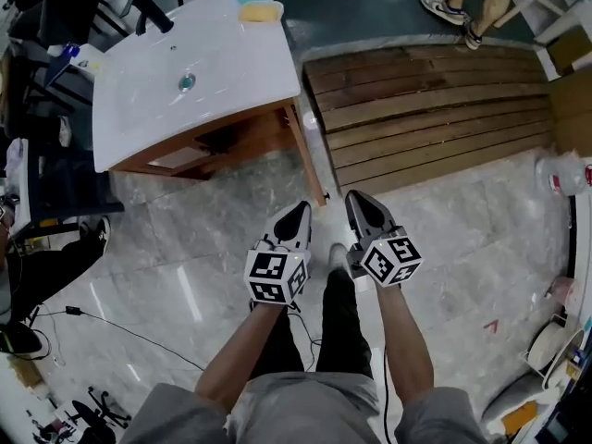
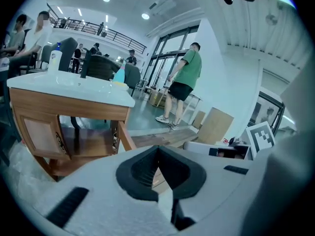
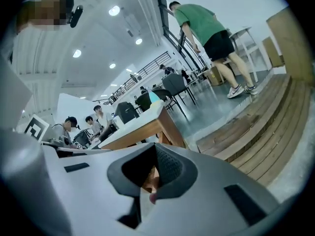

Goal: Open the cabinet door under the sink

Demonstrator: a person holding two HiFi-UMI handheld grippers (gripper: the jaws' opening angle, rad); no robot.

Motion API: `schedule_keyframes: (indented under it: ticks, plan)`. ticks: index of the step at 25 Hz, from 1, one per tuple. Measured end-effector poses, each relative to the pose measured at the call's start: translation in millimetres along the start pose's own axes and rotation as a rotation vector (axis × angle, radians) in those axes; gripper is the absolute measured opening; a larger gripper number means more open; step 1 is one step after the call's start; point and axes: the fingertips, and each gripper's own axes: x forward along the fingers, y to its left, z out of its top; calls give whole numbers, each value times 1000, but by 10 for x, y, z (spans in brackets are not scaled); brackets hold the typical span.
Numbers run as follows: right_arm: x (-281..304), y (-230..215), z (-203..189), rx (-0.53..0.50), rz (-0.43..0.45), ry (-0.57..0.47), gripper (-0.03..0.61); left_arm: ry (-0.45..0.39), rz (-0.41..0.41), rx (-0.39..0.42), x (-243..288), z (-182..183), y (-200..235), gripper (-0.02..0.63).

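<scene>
The sink cabinet stands at upper left in the head view, with a white top (image 1: 231, 72) on a wooden frame (image 1: 222, 141). In the left gripper view a wooden panel door (image 2: 40, 135) fills the left of its front, and the bay beside it shows through to chair legs. My left gripper (image 1: 298, 215) (image 2: 157, 151) and right gripper (image 1: 357, 202) (image 3: 155, 149) hang side by side above the marble floor, short of the cabinet's near right leg (image 1: 310, 169). Both are shut with nothing in them.
Wooden decking (image 1: 425, 109) lies to the right of the cabinet. A person in a green shirt (image 2: 184, 77) stands on the far side of it. A blue bottle and yellow sponge (image 1: 259, 9) sit on the sink top. A cable (image 1: 111, 326) runs over the floor at left.
</scene>
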Motion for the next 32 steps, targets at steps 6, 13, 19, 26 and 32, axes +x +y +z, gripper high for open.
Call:
schedule_keyframes:
  ticks: [6,13,19,26,32]
  plan:
    - [-91,263,392,-35,8,-54,9,-40,-42,59,-181,399,-187,8]
    - [-346,678,858,-88,13,-123,9,-89,-63,100,-494,838,-391,8]
    - [-552,968,1171,-137,19,-167,9,-147,-82,151,-786,1204,-571,8]
    - [-804,1350,1565,-180,30,-234,9,-218,-112,216,-1131,1581,-817,8]
    - [-1005,1734,1938,-234,45,-300,9,-299,-138,285,-1449,2021,-1024,8]
